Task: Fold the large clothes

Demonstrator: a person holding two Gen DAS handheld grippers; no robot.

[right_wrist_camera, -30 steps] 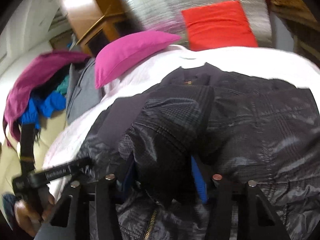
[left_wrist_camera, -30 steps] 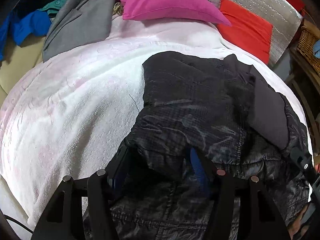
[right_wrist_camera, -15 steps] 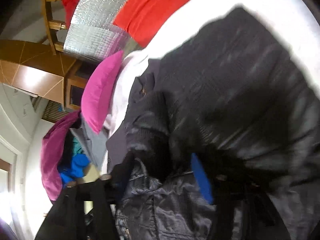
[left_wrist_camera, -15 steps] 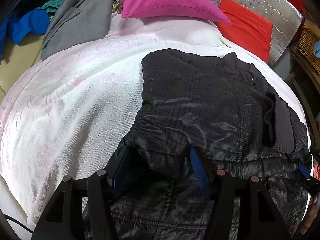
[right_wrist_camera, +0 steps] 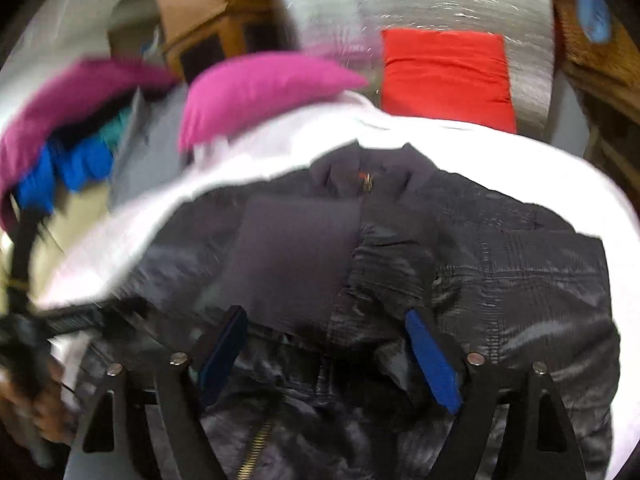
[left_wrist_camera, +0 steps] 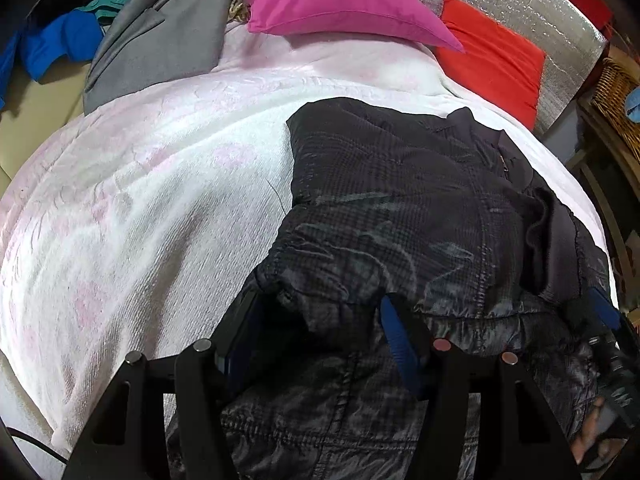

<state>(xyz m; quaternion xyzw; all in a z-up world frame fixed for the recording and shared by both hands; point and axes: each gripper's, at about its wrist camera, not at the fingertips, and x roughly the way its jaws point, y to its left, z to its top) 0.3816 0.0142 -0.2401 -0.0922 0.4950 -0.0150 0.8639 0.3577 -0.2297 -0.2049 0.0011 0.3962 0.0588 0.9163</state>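
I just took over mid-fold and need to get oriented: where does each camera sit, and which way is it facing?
Left wrist: on the left gripper, angled down over the black jacket and white blanket toward the pink pillow; its fingers pinch a jacket fold; right gripper at the edge.
Right wrist: on the right gripper, facing the jacket's collar; jaws opening, gray cuff between them unpressed; a hand lower left.
Shared: jacket, pink pillow, red cushion.

left tongs [left_wrist_camera: 320,328] clamped, right tongs [right_wrist_camera: 328,344] opening
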